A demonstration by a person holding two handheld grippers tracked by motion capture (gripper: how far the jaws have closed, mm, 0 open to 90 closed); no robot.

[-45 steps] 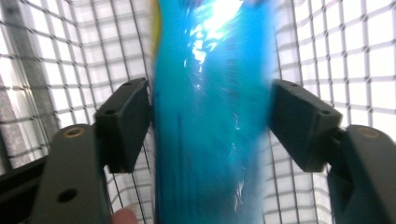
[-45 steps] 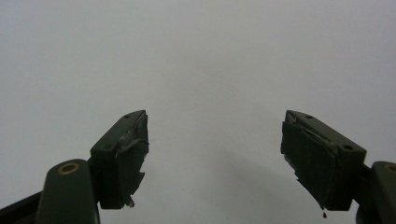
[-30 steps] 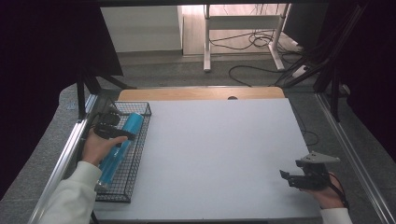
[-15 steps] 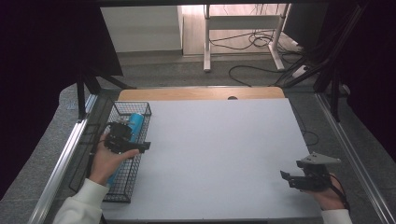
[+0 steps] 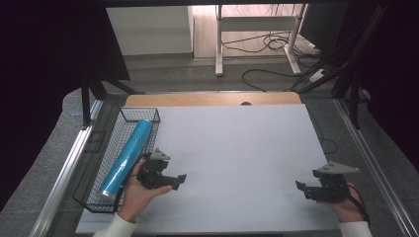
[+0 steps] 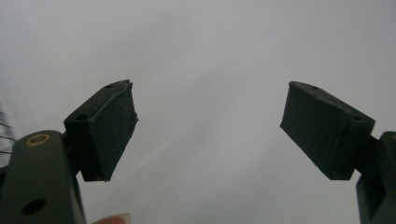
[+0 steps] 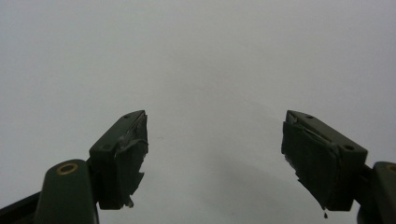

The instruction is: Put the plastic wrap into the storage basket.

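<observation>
Moved since earlier frame, high view: left gripper out of the wire basket onto the white table; blue tube left lying in basket; right gripper unmoved, near right edge. Left gripper view: jaws spread wide, empty, basket mesh at frame edge. Right gripper view: jaws spread, empty, torn pads.

A broad white surface covers most of the view, with a strip of bare wood showing along its far edge. On its left side rests a black wire basket, long and narrow, running from near to far. The rest of the white top lies bare.
</observation>
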